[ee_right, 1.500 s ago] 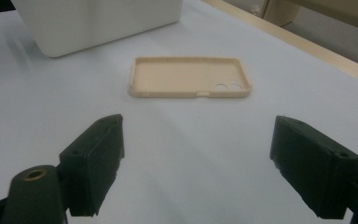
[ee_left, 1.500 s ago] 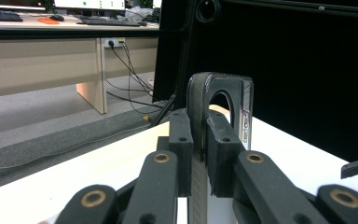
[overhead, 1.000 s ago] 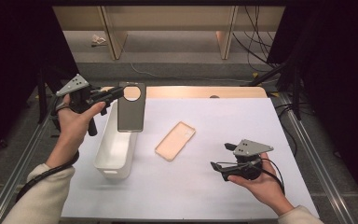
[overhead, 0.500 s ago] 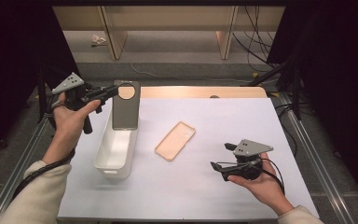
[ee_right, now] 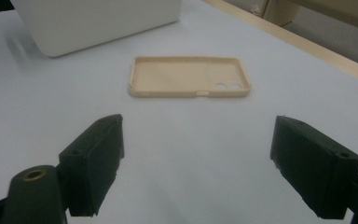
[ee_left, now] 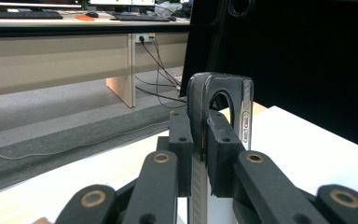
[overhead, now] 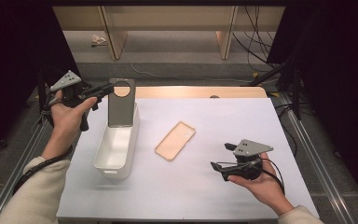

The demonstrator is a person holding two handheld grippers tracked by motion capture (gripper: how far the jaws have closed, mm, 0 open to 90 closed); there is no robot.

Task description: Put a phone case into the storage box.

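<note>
My left gripper [overhead: 106, 89] is shut on the upper edge of a dark grey phone case [overhead: 121, 105] with a round camera hole, holding it upright above the far end of the white bin [overhead: 114, 149]. Seen edge-on in the left gripper view, the grey case [ee_left: 221, 95] is pinched between the two black jaws of the left gripper [ee_left: 199, 140]. A beige phone case [overhead: 175, 140] lies hollow side up on the white table top. My right gripper [overhead: 221, 158] is open near the front right, its jaws pointing at the beige case [ee_right: 189, 77], well short of it.
The white bin's side [ee_right: 93, 21] stands behind the beige case in the right gripper view. A wooden strip [overhead: 200, 92] runs along the table's far edge, with a floor, cables and desk legs beyond. Metal rails [overhead: 307, 144] flank the table.
My left gripper has drawn back to the left and slightly farther off with the grey case, keeping it upright over the bin's far end. The right gripper has stayed still.
</note>
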